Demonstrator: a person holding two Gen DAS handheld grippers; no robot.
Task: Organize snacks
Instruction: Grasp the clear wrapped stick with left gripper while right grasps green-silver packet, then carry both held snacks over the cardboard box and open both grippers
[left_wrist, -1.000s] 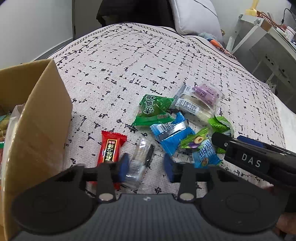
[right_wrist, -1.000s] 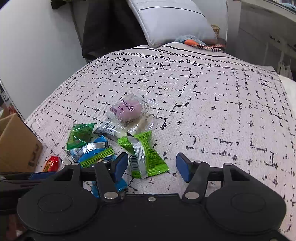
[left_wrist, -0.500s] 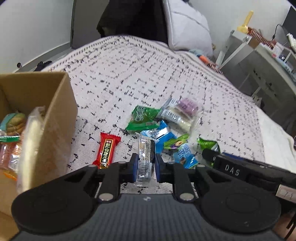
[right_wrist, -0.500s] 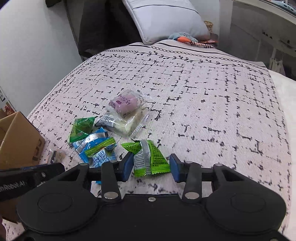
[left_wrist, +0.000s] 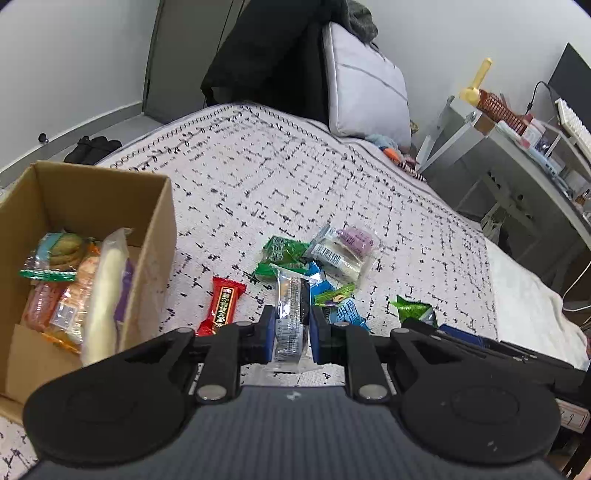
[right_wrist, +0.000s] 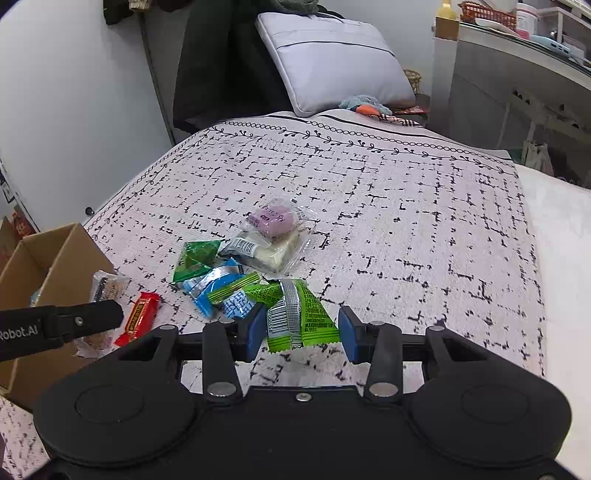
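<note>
Snacks (left_wrist: 325, 266) are being sorted off the bed (right_wrist: 369, 184) into the cardboard box (left_wrist: 155, 206), used here as the landmark. A clear-wrapped dark biscuit pack (left_wrist: 291, 314) is being held clamped between the pads of the left tool (left_wrist: 290, 332), raised off the cover just right of the box. The loose pile is lying further right of the box; the red bar (left_wrist: 221, 306) is sitting nearest its right wall.

The right tool (right_wrist: 301, 330) is being positioned around the green packet (right_wrist: 295, 317), jaws apart: the left pad is touching or nearly touching the wrapper and a gap is showing at the right pad, so no grip is being made yet.

Likely step: the biscuit pack is being carried into the box. Advice:
- Wrapper is slippery film, so the clamp should be kept firm during the swing.
- The pack should be lifted clear over the box's right wall before release.
- Release is best made over the free space behind the packets already in the box (left_wrist: 66, 280).
- The green packet should be pinched across its body, not its crimped end.
</note>
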